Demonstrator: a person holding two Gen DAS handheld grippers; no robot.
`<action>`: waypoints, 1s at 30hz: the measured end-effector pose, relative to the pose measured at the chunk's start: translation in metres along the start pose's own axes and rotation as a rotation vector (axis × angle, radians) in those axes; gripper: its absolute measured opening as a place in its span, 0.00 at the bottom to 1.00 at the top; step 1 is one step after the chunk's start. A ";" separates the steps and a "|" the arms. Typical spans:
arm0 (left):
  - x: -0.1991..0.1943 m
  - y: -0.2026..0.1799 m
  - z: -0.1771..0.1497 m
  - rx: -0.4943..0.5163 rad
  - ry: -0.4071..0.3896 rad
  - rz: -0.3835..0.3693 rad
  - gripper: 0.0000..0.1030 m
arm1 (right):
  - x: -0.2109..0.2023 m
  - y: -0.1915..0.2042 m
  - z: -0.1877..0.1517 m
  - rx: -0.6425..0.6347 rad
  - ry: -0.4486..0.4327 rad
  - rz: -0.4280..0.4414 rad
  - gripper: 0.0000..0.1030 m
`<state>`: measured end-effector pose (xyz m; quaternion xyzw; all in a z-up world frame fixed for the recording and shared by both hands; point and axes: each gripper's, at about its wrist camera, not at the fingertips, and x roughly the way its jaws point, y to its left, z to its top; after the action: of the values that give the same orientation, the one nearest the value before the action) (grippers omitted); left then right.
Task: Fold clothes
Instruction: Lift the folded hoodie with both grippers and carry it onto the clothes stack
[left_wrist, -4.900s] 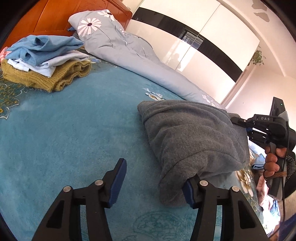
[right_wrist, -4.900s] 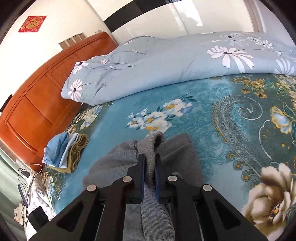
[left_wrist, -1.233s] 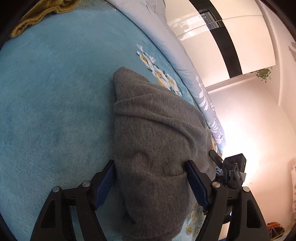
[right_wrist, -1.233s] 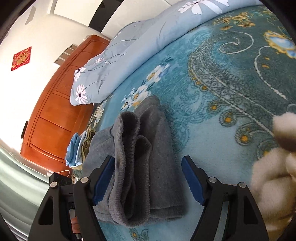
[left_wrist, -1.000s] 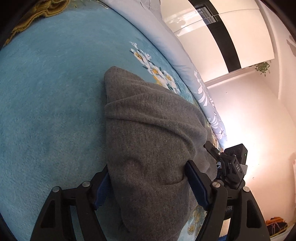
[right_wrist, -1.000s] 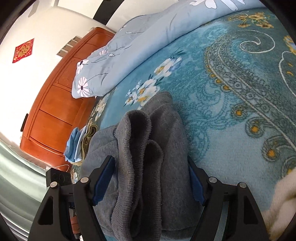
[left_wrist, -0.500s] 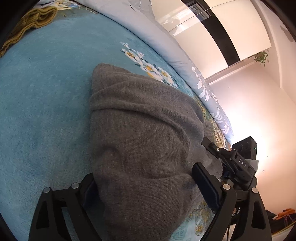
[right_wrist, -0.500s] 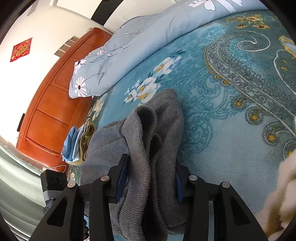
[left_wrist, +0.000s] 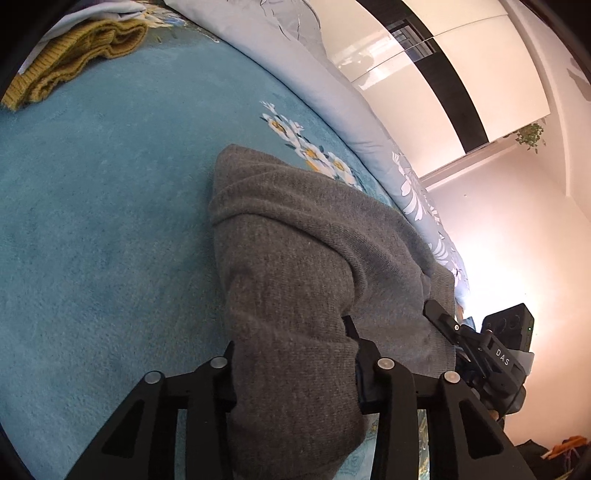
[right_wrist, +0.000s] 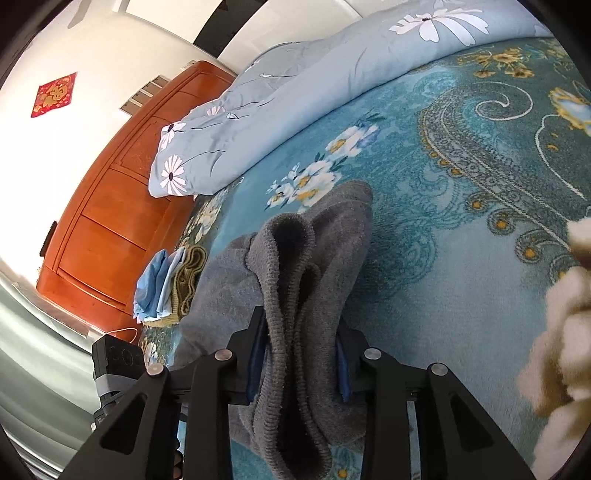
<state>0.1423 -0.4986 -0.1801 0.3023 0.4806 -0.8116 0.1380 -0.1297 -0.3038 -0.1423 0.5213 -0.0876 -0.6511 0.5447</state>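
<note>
A folded grey knit sweater (left_wrist: 295, 266) lies on the teal bed cover (left_wrist: 92, 240). My left gripper (left_wrist: 291, 354) is shut on one end of the folded bundle, with thick fabric bunched between its jaws. My right gripper (right_wrist: 299, 354) is shut on the opposite end of the grey sweater (right_wrist: 299, 280), where its ribbed edges stack up. The right gripper also shows in the left wrist view (left_wrist: 480, 354), at the sweater's far side.
A stack of folded clothes, mustard knit (left_wrist: 77, 51) under pale blue pieces (right_wrist: 155, 284), lies near the orange wooden headboard (right_wrist: 110, 214). A rolled grey-blue floral quilt (right_wrist: 314, 85) runs along the bed's far side. White wardrobe doors (left_wrist: 424, 70) stand beyond.
Both grippers have closed from wide open onto the two ends of the folded sweater. The bundle now sits bunched between each pair of jaws.
</note>
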 end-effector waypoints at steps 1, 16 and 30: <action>-0.004 -0.002 -0.001 0.019 -0.003 0.002 0.37 | -0.004 0.005 -0.004 -0.009 -0.003 -0.002 0.31; -0.129 0.005 0.061 0.243 -0.117 -0.024 0.34 | -0.006 0.117 -0.011 -0.114 -0.037 0.105 0.29; -0.301 0.091 0.225 0.324 -0.282 0.131 0.34 | 0.131 0.313 0.032 -0.278 0.012 0.263 0.29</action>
<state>0.3430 -0.7588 0.0241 0.2348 0.2992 -0.9017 0.2059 0.0569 -0.5461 0.0093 0.4288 -0.0610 -0.5770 0.6924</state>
